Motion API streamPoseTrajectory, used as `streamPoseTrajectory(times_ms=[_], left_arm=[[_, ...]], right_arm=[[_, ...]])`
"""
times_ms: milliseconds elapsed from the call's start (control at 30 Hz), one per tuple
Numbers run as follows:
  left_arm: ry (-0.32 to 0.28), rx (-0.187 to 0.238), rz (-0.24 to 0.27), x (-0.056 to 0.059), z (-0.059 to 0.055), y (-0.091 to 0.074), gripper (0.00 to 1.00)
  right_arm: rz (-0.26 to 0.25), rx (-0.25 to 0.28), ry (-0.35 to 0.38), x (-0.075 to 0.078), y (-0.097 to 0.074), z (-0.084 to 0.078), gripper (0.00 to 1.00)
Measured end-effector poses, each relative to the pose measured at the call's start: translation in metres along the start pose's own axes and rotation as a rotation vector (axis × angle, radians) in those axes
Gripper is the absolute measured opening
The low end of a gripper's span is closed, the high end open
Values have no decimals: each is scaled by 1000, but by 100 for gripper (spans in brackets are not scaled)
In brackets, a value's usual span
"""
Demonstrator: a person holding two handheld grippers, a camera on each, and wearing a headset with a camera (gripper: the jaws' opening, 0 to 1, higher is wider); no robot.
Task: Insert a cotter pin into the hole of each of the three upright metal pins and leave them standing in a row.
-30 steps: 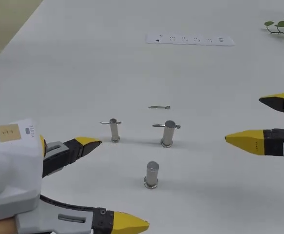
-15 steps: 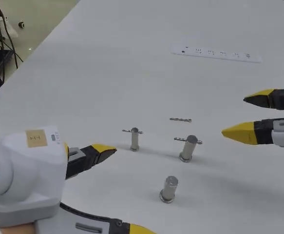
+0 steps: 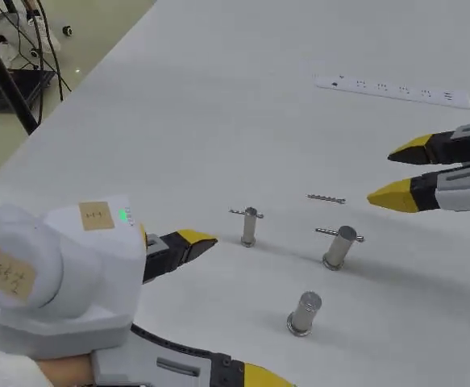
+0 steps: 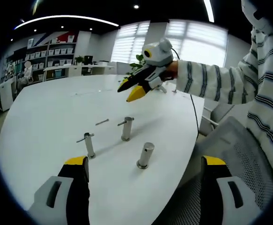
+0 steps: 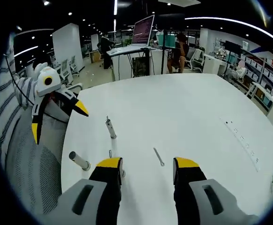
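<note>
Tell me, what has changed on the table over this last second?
The right gripper moved in toward the loose cotter pin lying on the table, jaws open, gripping nothing. The rest of the shift is the headset camera moving. Unchanged: the left gripper hovers open, the two rear metal pins keep their cotter pins, the nearest metal pin is bare, and all three stand upright.

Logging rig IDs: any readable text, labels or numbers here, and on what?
Nothing legible.
Top sticker on left claw: handwriting, too blurred to read.
Side sticker, same claw: handwriting, too blurred.
Power strip: marks too small.
Monitor: screen text too small.
</note>
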State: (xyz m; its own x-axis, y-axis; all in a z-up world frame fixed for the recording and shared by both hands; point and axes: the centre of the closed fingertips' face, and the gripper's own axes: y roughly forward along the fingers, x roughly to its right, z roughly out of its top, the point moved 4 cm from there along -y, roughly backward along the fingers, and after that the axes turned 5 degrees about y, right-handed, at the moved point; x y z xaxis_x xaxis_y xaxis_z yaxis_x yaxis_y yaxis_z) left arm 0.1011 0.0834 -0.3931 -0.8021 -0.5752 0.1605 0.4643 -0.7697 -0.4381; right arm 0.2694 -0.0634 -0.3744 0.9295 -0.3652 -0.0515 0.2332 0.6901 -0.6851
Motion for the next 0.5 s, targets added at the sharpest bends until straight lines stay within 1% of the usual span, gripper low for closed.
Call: streamPoseTrajectory(times_ms=[67, 167, 233, 267, 333, 400, 433, 500], left_arm=[[0, 2, 2, 0, 0, 1, 99], [-2, -1, 0, 0, 0, 2, 99], [-2, -5, -3, 1, -2, 3, 99], [-3, -8, -4, 1, -2, 3, 99], [-11, -16, -3, 1, -5, 4, 99], [-30, -28, -6, 1, -7, 5, 99], [-31, -29, -7, 1, -8, 5, 98], [-21, -28, 9, -1, -8, 6, 97]], right_arm=[[12, -24, -7, 2, 7, -2, 38], [33, -75, -40, 5, 17, -7, 37], [48, -92, -49, 5, 24, -6, 36], [54, -99, -54, 5, 27, -6, 36], [74, -140, -90, 5, 32, -8, 31], [75, -176, -121, 7, 39, -9, 28], [74, -189, -126, 9, 43, -8, 28], [74, -214, -150, 12, 48, -8, 27]])
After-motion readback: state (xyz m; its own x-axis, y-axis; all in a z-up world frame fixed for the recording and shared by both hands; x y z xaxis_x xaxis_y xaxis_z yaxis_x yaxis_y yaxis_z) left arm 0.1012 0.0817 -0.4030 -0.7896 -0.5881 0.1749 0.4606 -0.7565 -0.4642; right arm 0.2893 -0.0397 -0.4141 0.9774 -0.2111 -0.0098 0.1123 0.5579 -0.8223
